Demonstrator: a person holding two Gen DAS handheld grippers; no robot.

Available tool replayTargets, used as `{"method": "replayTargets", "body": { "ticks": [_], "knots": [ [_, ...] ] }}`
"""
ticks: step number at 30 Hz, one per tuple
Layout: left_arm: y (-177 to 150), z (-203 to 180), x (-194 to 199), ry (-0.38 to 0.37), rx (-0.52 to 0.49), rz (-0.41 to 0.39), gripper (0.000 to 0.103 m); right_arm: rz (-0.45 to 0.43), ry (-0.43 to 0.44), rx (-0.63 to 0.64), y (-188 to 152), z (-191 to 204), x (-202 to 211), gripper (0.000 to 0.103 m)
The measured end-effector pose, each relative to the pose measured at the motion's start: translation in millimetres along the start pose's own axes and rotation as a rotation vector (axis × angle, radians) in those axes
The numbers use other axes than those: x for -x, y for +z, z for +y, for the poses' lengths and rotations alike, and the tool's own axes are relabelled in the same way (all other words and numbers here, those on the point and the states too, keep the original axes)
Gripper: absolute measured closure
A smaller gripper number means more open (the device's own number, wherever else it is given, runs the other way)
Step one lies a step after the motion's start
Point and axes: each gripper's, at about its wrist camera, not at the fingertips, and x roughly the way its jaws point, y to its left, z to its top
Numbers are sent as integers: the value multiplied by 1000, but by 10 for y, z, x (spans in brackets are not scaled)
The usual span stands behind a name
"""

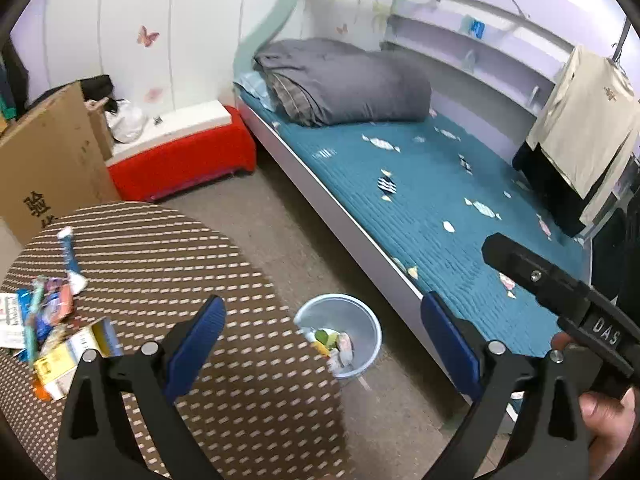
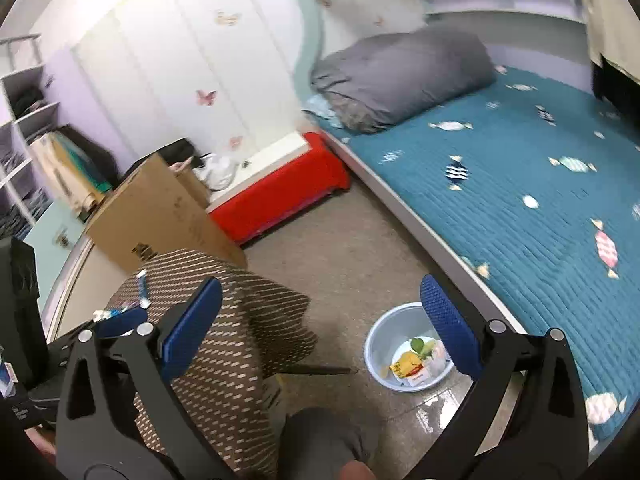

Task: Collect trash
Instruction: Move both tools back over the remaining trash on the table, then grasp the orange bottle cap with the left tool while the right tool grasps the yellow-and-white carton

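Note:
A pile of wrappers and small boxes lies at the left edge of a round table with a brown dotted cloth. A blue and white tube lies just beyond the pile. On the floor between table and bed stands a pale blue bin with wrappers inside. My left gripper is open and empty, over the table's right edge and the bin. My right gripper is also open and empty, above the floor to the left of the bin. Its black body shows at the right, held by a hand.
A bed with a teal cover and a folded grey quilt runs along the right. A red bench and a cardboard box stand by the far wall. The person's knee is below the table cloth.

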Motion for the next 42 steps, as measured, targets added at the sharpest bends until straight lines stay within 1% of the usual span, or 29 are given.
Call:
{"method": "replayTargets", "body": {
  "ticks": [5,10,16,20,22,27,31,34,37,40,42],
  "knots": [
    [-198,394,317,58,51,-40,7,12,56,89,-60,401,67,6],
    [-425,773,515,99,102,-37,7,44,111,168,-184,770,7,6],
    [-676,1222,786,175,190,-76,7,107,217,267,-342,1288,-126,6],
    [-859,1545,925,255,244,-92,7,156,262,327,-453,1558,-239,6],
    [-938,1694,951,278,274,-88,7,181,280,355,-514,1671,-300,6],
    [-1181,2036,933,339,325,-59,7,242,318,443,-660,1888,-480,6],
    [-1333,2285,824,377,351,-17,7,281,327,520,-742,2036,-648,6],
    [-1361,2435,728,374,369,0,7,304,345,534,-761,2082,-762,6],
    [-1335,2563,576,366,374,27,7,321,343,543,-780,2086,-859,6],
    [-1297,2618,476,351,370,36,8,338,342,549,-806,2097,-953,6],
    [-1275,2636,409,346,357,42,13,355,344,566,-828,2120,-1032,6]
  ]
}}
